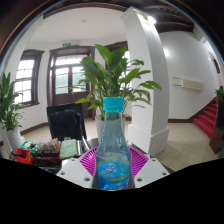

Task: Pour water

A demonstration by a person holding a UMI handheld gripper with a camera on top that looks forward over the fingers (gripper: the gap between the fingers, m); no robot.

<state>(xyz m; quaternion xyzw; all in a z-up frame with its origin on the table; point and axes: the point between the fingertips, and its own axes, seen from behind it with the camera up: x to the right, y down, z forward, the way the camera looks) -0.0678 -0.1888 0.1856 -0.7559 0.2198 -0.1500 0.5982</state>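
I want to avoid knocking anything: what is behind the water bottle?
Behind the water bottle, held between the claw pads, stand a leafy potted plant and a white column. The plant's pot is hidden by the bottle.

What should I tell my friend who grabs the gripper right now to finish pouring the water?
Gripper: shut on the water bottle, with the pink pads pressing its sides at label height.
Bottle: upright, its blue cap still on, and it looks nearly full.
Around: a potted plant stands beyond the bottle, a dark chair is off to one side, and small items lie on the table near the chair.
Done: the bottle is gripped.
Left: no cup or glass to pour into shows in this view, so find one, get the cap off, then tip the bottle slowly.
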